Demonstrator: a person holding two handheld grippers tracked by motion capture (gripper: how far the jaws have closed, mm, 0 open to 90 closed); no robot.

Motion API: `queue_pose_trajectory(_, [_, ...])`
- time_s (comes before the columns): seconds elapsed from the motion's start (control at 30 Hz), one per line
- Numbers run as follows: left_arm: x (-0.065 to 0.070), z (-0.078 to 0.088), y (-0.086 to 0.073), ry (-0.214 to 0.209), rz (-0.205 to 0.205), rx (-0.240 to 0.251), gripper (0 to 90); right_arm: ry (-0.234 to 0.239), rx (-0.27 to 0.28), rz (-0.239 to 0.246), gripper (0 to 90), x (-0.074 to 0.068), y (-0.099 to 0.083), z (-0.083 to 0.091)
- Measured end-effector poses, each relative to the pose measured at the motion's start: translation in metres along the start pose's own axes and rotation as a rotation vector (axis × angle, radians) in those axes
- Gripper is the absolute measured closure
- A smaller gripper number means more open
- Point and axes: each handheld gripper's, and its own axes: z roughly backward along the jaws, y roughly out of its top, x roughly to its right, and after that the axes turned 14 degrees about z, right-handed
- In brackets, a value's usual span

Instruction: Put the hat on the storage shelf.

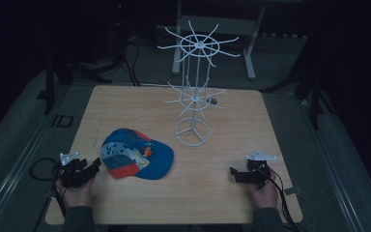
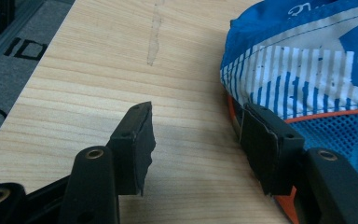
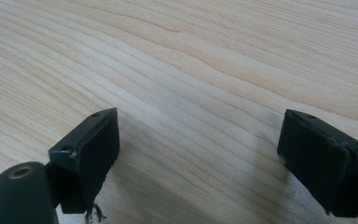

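Left tool [image 1: 95, 166]: sat low at the near left of the surface, held in the person's left hand [image 1: 77, 193]; its jaws were spread apart with nothing between them.
Left tool, own view [image 2: 196, 135]: bare wood lay in the gap; the right-hand pad [image 2: 261, 144] was just at the cap's edge, touching or nearly so, I could not tell which.
Right tool [image 1: 235, 174]: sat at the near right, held in the right hand [image 1: 265, 193]; its jaws were spread wide and empty over bare wood [image 3: 200, 140].
Baseball cap [image 1: 137, 154]: blue with white stripes and orange trim, lay on the surface just beside the left tool, well apart from the right one.
Wire display rack [image 1: 193, 92]: white, two tiers of spokes on a ring base, stood upright behind the cap, near the middle.
Surface [image 1: 222, 203]: light wood with rounded corners.
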Motion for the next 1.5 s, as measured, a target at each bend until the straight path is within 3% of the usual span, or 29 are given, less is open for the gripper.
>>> queue_pose_trajectory(0.2, [0.01,0.009,0.005,-0.022,-0.035,0.005,45.2,-0.004,-0.001,-0.004,12.7,0.0,0.0,0.0])
queue_pose_trajectory(0.4, [0.025,0.02,0.013,-0.071,-0.091,0.017,45.2,-0.008,-0.002,-0.009,12.7,-0.001,0.0,0.0])
queue_pose_trajectory(0.6, [0.042,0.029,0.022,-0.12,-0.12,0.031,45.4,-0.011,-0.003,-0.012,12.7,-0.001,0.0,0.0])
queue_pose_trajectory(0.9, [0.079,0.028,0.027,-0.204,-0.199,-0.006,45.9,-0.017,-0.004,-0.017,12.8,-0.002,0.0,0.0])
queue_pose_trajectory(1.07, [0.1,0.023,0.025,-0.23,-0.247,-0.031,45.8,-0.017,-0.004,-0.02,12.7,-0.002,0.0,0.0])
queue_pose_trajectory(1.23, [0.118,0.015,0.019,-0.233,-0.276,-0.061,45.7,-0.018,-0.005,-0.02,12.8,-0.002,0.0,0.0])
queue_pose_trajectory(1.5, [0.135,-0.003,0.005,-0.198,-0.262,-0.106,44.9,-0.018,-0.005,-0.02,12.8,-0.002,0.0,0.0])
